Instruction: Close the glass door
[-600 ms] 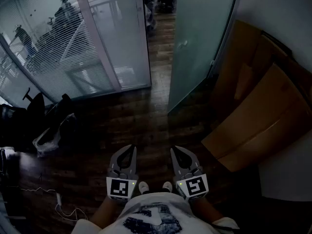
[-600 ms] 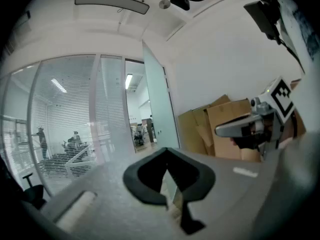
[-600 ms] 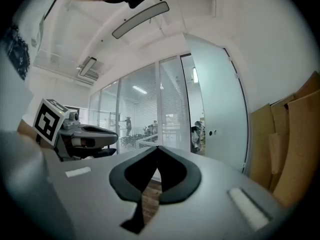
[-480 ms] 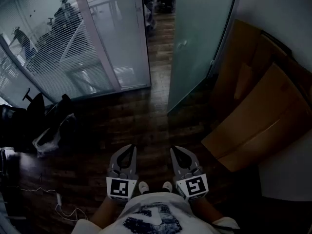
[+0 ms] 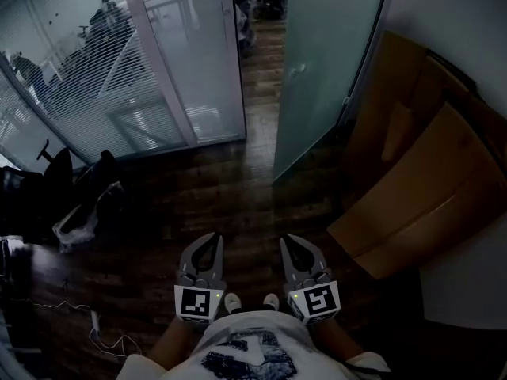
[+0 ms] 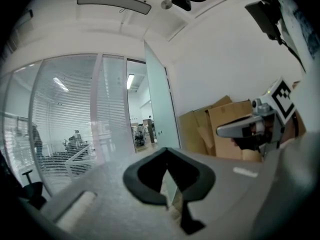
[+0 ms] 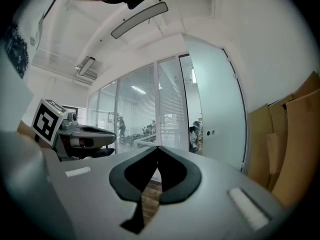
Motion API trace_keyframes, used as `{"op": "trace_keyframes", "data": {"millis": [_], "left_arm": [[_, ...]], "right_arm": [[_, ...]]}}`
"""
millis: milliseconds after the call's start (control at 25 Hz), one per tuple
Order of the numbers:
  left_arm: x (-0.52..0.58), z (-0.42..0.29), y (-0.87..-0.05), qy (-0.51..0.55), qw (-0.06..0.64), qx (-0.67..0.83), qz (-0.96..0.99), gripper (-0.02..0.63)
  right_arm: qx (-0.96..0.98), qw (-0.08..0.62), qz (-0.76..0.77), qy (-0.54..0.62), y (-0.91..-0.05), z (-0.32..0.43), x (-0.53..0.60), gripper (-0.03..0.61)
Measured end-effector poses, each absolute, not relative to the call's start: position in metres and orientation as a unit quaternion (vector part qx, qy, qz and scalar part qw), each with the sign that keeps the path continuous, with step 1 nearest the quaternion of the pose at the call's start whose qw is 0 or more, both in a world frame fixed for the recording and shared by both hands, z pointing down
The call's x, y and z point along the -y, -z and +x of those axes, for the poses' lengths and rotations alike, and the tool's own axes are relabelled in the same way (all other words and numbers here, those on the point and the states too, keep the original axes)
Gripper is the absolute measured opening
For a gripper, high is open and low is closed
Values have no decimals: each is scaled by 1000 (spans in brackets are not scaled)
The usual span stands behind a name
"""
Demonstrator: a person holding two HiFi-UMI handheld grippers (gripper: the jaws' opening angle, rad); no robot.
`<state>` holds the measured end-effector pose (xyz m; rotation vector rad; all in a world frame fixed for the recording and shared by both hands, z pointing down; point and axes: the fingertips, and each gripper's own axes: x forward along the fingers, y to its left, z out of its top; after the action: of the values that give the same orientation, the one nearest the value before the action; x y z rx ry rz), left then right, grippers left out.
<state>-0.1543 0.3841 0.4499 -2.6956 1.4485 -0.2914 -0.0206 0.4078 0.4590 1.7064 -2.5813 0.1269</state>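
The frosted glass door [image 5: 325, 62] stands open ahead, swung in toward the right wall, with a small lock fitting [image 5: 299, 71] near its free edge. It also shows in the left gripper view as the glass door [image 6: 161, 111] and in the right gripper view as the glass door [image 7: 218, 114]. My left gripper [image 5: 215, 239] and right gripper [image 5: 284, 242] hang side by side low in front of me, well short of the door. Both are shut, tips together, with nothing held. In their own views, the left gripper [image 6: 167, 150] and the right gripper [image 7: 157, 147] point toward the doorway.
A glass partition with blinds [image 5: 119, 77] runs along the left of the doorway. Flat cardboard boxes [image 5: 420, 188] lean on the right wall beside the door. A dark chair and bags [image 5: 55, 196] sit at the left, and a white cable [image 5: 95, 327] lies on the wood floor.
A person beyond the glass partition has shifted a little to the left. Both grippers and the door have stayed where they were.
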Motion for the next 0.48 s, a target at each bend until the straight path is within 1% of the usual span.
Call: {"op": "trace_keyframes", "data": {"millis": [200, 480], "left_arm": [[-382, -156, -446, 89, 40, -473, -876, 3], [-382, -159, -452, 94, 32, -473, -876, 3]], "right_arm": [[830, 25, 555, -49, -464, -20, -406, 8], [830, 31, 555, -47, -466, -22, -405, 8]]}}
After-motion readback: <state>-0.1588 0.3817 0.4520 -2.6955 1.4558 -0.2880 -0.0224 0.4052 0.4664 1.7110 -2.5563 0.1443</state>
